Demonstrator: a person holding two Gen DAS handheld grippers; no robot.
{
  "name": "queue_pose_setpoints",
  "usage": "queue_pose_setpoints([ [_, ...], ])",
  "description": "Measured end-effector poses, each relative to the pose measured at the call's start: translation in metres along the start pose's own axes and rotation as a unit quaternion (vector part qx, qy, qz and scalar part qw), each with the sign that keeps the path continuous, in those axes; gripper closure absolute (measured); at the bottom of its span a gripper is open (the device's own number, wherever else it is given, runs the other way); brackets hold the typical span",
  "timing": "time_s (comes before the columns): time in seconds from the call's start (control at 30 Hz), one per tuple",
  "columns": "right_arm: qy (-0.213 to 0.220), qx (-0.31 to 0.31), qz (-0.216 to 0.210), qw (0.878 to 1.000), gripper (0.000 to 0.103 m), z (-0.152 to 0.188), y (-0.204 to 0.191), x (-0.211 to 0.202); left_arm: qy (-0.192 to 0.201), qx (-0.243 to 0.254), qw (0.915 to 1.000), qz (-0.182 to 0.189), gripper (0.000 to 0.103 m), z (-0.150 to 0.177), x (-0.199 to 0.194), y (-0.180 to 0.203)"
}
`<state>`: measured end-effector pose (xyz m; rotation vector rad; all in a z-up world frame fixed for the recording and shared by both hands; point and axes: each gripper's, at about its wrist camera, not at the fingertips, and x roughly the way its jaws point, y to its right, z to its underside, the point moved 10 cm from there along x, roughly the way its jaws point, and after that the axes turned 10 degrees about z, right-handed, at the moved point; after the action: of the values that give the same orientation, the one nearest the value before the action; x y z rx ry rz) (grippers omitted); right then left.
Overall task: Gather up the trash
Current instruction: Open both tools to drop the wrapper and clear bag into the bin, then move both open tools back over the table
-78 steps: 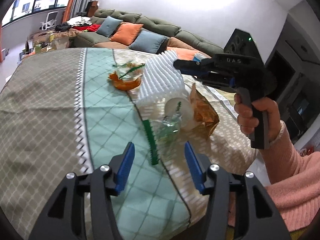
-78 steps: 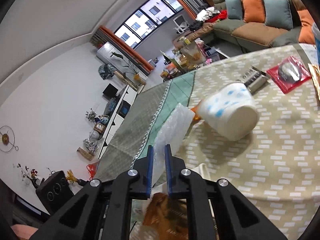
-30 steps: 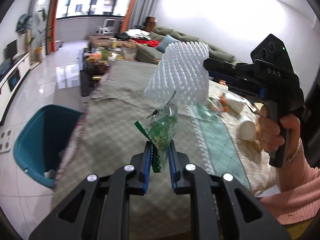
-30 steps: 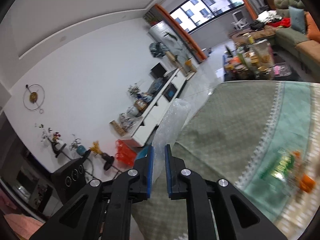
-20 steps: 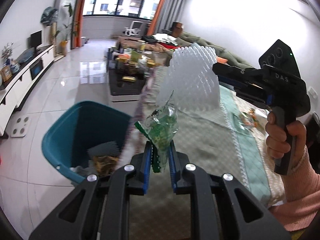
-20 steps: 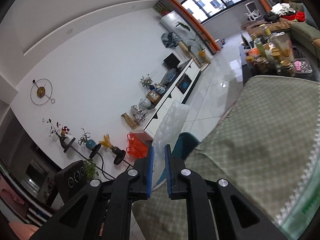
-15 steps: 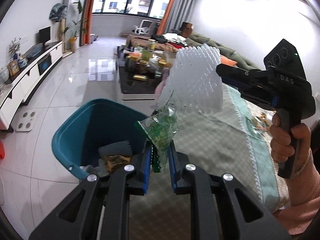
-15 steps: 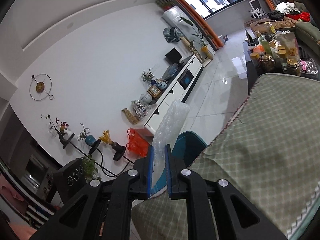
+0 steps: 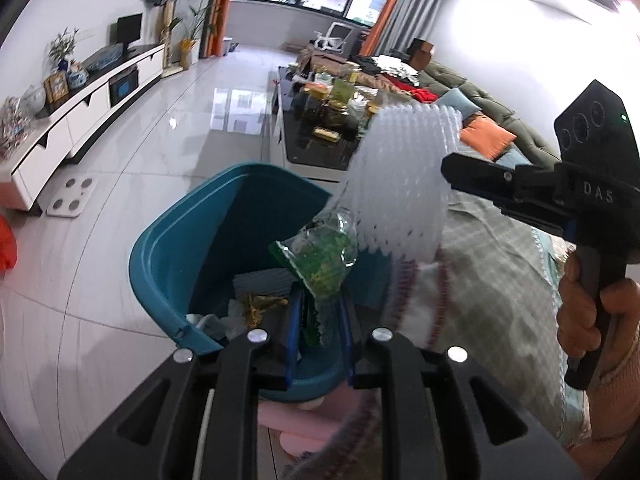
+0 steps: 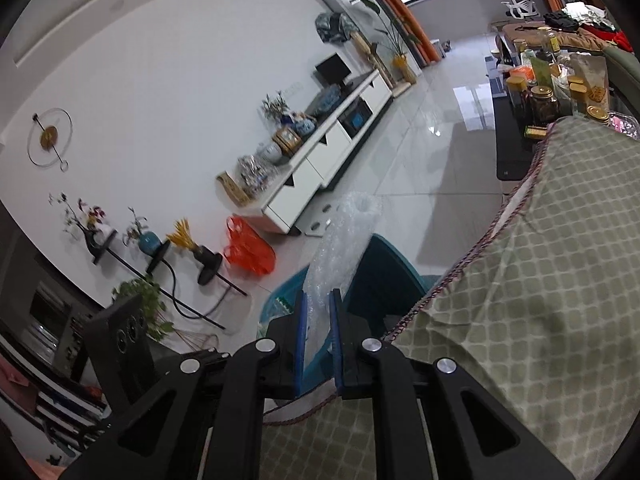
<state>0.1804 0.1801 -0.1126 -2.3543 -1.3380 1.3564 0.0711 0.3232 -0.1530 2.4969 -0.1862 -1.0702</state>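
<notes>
Both grippers have swung away from the table top since a second ago, and the teal bin (image 9: pixel 160 248) now sits right below them. A crumpled green wrapper (image 9: pixel 320 260) hangs over the bin's open mouth, clamped in the left gripper (image 9: pixel 320 334). Just beside it, the white bubble wrap sheet (image 9: pixel 400 184) stands up from the right gripper (image 10: pixel 318 334), whose jaws pinch its lower edge. Other trash lies inside the bin, which stands against the cloth-covered table (image 10: pixel 540 280).

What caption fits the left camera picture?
Left gripper holds a green wrapper above the teal bin; right gripper carries bubble wrap.
</notes>
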Motion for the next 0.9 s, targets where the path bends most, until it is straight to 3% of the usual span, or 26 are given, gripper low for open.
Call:
queue_pose_setpoints([
  [0.3,-0.054,-0.025,0.038,0.998,0.091,0.014,-0.005,0.048,-0.02,-0.047,0.9986,-0.012,0.083,0.009,0.022,-0.034],
  [0.47,-0.07,-0.033,0.05,0.996,0.09,0.017,-0.01,0.061,-0.019,-0.062,0.9977,-0.019,0.074,0.01,0.027,-0.045],
  [0.53,-0.074,-0.036,0.057,0.995,0.088,0.018,-0.011,0.063,-0.017,-0.067,0.9974,-0.022,0.067,0.01,0.026,-0.049],
  [0.7,-0.074,-0.035,0.056,0.995,0.085,0.018,-0.013,0.061,-0.013,-0.075,0.9968,-0.024,0.067,0.007,0.027,-0.052],
  [0.9,-0.067,-0.031,0.05,0.996,0.078,0.018,-0.009,0.052,0.007,-0.071,0.9969,-0.032,0.057,0.0,0.016,-0.048],
])
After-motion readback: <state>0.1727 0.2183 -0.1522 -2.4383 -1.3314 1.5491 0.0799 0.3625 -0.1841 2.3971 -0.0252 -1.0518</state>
